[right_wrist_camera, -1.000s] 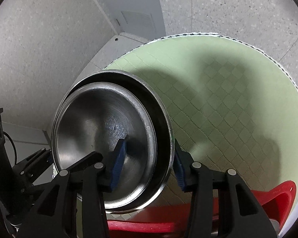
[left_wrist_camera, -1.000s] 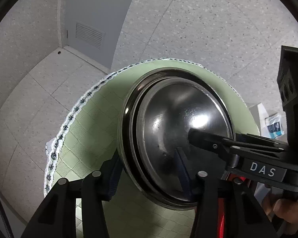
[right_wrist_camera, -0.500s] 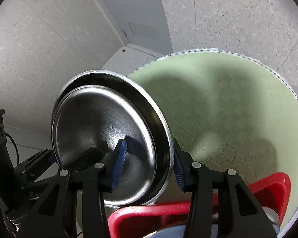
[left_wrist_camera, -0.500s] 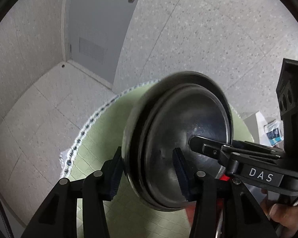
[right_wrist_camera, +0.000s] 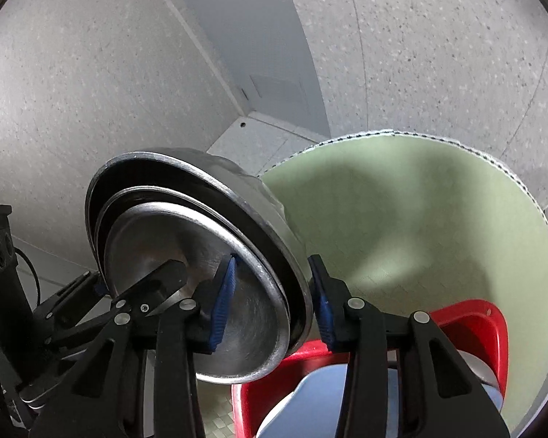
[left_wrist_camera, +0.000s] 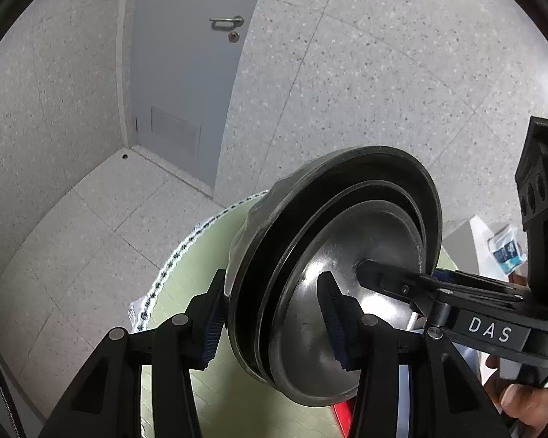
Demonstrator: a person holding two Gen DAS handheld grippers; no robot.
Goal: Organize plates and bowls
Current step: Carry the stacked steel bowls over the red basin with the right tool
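Observation:
A nested stack of steel bowls (left_wrist_camera: 332, 292) is held on edge in the air above the green table mat (left_wrist_camera: 186, 284). My left gripper (left_wrist_camera: 270, 325) is shut on the stack's rim from the left side. My right gripper (right_wrist_camera: 270, 304) is shut on the rim from the opposite side, and the stack (right_wrist_camera: 201, 270) fills the left of its view. The right gripper's body also shows in the left wrist view (left_wrist_camera: 486, 325), reaching in from the right.
A red basket (right_wrist_camera: 467, 325) sits below the right gripper, with a pale blue dish (right_wrist_camera: 310, 398) and a steel dish inside. The round green mat (right_wrist_camera: 420, 226) lies beyond it. A grey door (left_wrist_camera: 186, 73) and tiled floor lie behind.
Both grippers have lifted the bowl stack up off the mat and tilted it further on edge. The red basket has come further into the right wrist view.

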